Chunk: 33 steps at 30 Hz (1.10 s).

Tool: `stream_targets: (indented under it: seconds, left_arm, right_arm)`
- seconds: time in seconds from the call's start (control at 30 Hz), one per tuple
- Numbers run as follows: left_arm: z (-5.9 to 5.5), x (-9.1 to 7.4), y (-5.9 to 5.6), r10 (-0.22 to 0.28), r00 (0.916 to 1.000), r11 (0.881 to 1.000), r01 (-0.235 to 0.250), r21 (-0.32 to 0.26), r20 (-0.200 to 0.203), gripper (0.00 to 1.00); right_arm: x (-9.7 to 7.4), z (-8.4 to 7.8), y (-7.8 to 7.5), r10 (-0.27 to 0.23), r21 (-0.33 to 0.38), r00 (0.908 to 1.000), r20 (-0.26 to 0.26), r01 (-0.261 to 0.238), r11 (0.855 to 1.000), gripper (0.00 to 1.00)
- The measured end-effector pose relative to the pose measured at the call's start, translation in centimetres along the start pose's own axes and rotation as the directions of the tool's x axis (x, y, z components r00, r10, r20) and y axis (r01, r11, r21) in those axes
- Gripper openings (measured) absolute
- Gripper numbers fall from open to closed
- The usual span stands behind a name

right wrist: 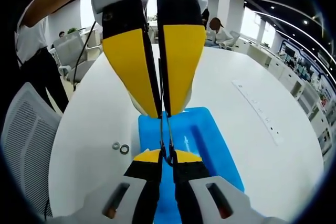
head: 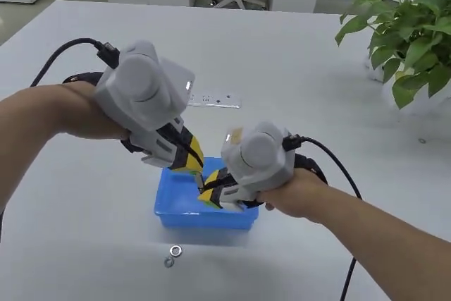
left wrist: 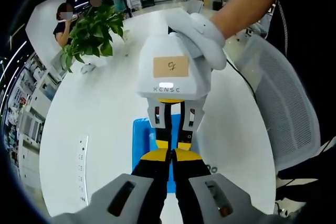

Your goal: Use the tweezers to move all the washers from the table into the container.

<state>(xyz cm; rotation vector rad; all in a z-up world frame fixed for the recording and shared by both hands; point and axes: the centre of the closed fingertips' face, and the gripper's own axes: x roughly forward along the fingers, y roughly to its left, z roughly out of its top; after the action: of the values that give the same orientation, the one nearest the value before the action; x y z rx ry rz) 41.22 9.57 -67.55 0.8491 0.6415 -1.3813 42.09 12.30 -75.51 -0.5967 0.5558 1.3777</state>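
Left gripper (head: 189, 162): pale grey moulded housing, black jaws tipped yellow, black cable (head: 62, 54) at rear. Right gripper (head: 209, 199): same build, tan paper label (left wrist: 170, 66), "XENSE" lettering. Forearms unsleeved.

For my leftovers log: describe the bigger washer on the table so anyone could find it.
Find the blue container on the white table. Just off its wall nearest the person lie two metal rings. The bigger washer is the one closer to the container, wider than the smaller washer.
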Motion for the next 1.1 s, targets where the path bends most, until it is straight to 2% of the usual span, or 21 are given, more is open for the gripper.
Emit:
stream_targets:
  seconds: [0.57, 1.1]
  left_arm:
    - [-1.4, 2.3, 0.9, -0.03, 0.9995, 1.0, 0.03, -0.008, -0.011, 0.05]
    - [-2.1, 3.0, 1.1, -0.045, 0.9988, 0.999, 0.045, -0.015, -0.018, 0.05]
  right_arm:
    - [1.7, -2.0, -0.8, 0.037, 0.039, 0.9992, -0.015, -0.037, 0.999, 0.09]
    - [2.5, -2.6, -0.9, 0.05, 0.052, 0.9985, -0.022, -0.049, 0.997, 0.09]
